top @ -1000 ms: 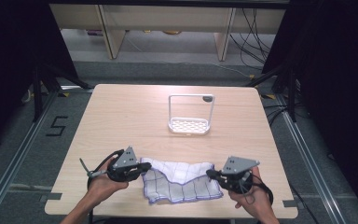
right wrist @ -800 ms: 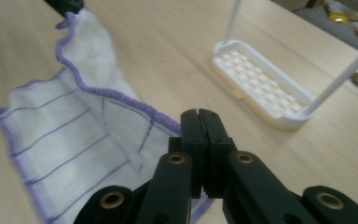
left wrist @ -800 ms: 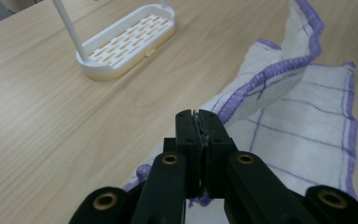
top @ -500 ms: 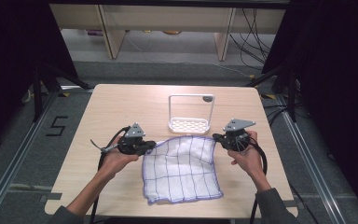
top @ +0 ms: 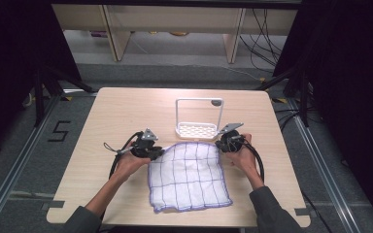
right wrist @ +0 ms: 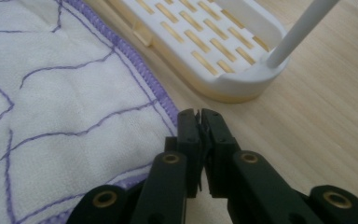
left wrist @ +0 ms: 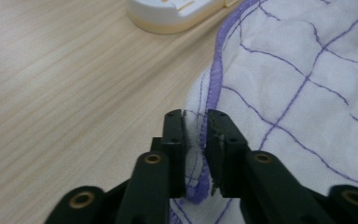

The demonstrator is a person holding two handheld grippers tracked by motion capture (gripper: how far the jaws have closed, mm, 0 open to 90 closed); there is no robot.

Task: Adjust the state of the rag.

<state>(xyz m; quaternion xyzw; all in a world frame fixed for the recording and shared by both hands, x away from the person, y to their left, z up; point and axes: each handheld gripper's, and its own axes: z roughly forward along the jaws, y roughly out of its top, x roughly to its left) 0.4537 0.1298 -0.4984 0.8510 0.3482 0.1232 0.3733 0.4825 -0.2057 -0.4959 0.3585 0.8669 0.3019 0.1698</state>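
On the floor left of the table a "5" is marked in dark tape, the one bit of writing I can read. The left gripper sits at the cloth's far left corner, its jaws just parted a little, the purple hem loose in the gap between them. The cloth lies spread flat on the near half of the table, just in front of the white rack, and at its far right corner the right gripper has also begun easing apart, a thin sliver of cloth between its nearly closed jaws.
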